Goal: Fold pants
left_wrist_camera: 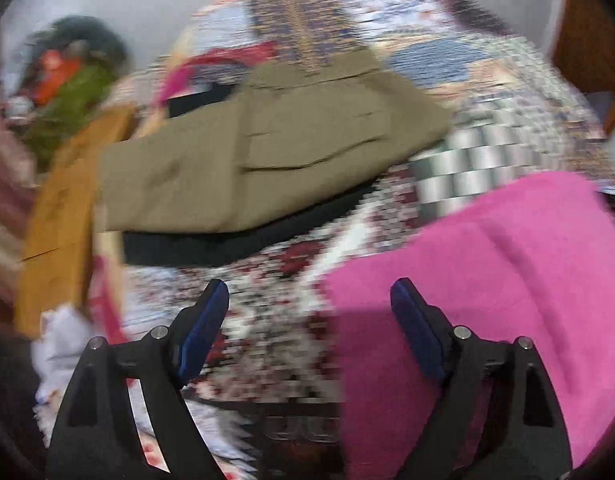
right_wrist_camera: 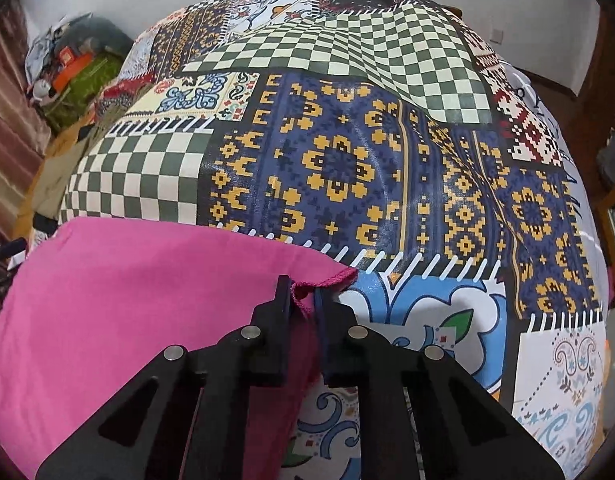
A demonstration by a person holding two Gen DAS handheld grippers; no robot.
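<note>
1. Your right gripper (right_wrist_camera: 305,300) was clamped on the hemmed corner of the pink pants (right_wrist_camera: 147,300); the stitched edge bunched between the two black fingers (right_wrist_camera: 281,308).
2. The pink pants lay on the patchwork-print cover (right_wrist_camera: 347,160), spreading left and toward the camera from the held corner.
3. Your left gripper (left_wrist_camera: 309,300) stood wide open with nothing between its blue pads (left_wrist_camera: 205,328).
4. In the left wrist view, which was motion-blurred, the right pad overlapped the edge of the pink pants (left_wrist_camera: 507,272), while the left pad hung over bare cover (left_wrist_camera: 267,320). Contact could not be confirmed.
5. Beyond the left gripper, a folded khaki garment (left_wrist_camera: 267,152) lay on top of a folded black one (left_wrist_camera: 235,244).
6. Beside that stack, on its left, lay a mustard-coloured garment (left_wrist_camera: 59,216).
</note>
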